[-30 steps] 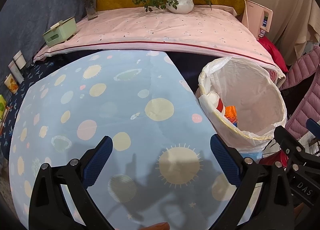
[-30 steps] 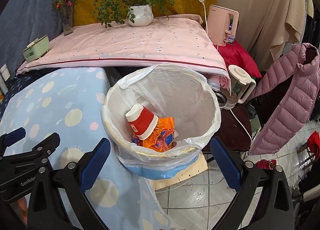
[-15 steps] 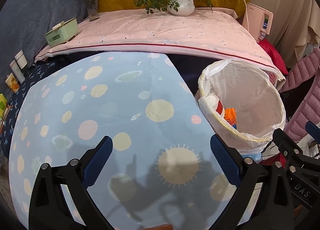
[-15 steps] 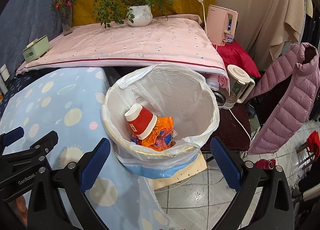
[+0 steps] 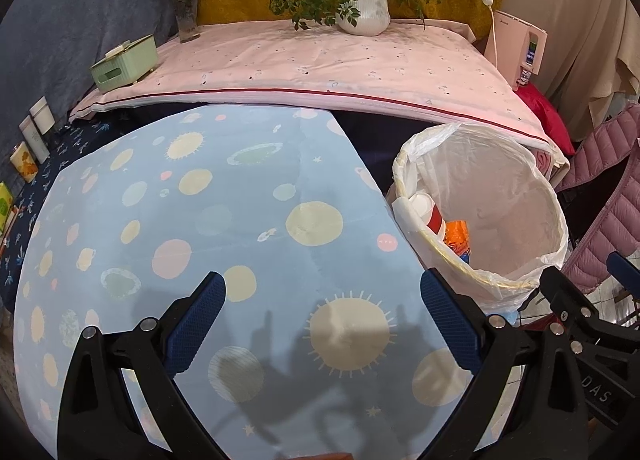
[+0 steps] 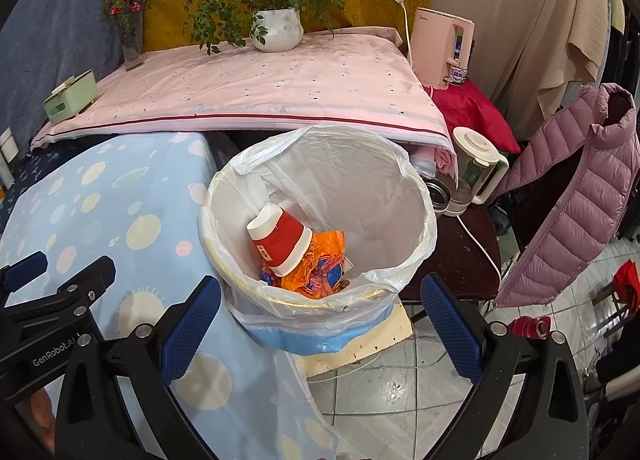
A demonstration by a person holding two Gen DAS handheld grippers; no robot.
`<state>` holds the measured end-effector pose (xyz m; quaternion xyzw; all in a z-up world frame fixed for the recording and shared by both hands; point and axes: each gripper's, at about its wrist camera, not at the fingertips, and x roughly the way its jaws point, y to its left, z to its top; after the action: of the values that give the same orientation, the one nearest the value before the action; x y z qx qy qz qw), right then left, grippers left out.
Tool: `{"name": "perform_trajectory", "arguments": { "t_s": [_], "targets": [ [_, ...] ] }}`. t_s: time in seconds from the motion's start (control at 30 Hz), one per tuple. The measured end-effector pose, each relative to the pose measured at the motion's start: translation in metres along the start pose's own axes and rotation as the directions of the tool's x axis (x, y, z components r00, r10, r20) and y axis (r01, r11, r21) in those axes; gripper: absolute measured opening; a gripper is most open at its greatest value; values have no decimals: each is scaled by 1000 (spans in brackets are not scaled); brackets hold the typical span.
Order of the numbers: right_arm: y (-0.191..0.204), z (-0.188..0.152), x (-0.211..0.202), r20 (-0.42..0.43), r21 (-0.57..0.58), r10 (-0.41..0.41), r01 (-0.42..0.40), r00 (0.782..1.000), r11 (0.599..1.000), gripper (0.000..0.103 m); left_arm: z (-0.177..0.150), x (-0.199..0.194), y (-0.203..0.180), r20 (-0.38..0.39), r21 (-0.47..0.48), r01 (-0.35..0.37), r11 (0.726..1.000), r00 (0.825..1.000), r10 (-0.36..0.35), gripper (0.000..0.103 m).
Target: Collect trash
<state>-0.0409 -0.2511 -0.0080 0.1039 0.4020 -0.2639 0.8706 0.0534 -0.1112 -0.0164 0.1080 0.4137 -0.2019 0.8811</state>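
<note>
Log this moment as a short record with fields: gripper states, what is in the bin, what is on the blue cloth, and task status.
left gripper: open, empty, over the blue cloth
right gripper: open, empty, over the near rim of the trash bin
bin liner: white plastic bag folded over the rim
bin contents: red and white paper cup lying tilted on an orange wrapper
blue cloth: no trash visible in either view
bin position: on the floor, beside the cloth's right edge
task status: visible trash is already in the bin

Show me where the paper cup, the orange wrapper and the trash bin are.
paper cup [image 6: 282,244], right wrist view, its red side.
orange wrapper [image 6: 326,260], right wrist view, crumpled middle.
trash bin [image 6: 320,334], right wrist view, blue outer wall.
</note>
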Motion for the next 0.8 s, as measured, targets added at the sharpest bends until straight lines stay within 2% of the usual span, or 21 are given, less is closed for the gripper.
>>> {"name": "perform_trajectory", "arguments": {
  "t_s": [0.8],
  "targets": [
    [-4,-1,3,-7,9,-6,6,1000,1000,96,1,1,-7,0,18,-1,1000,1000,1,93]
  ]
}}
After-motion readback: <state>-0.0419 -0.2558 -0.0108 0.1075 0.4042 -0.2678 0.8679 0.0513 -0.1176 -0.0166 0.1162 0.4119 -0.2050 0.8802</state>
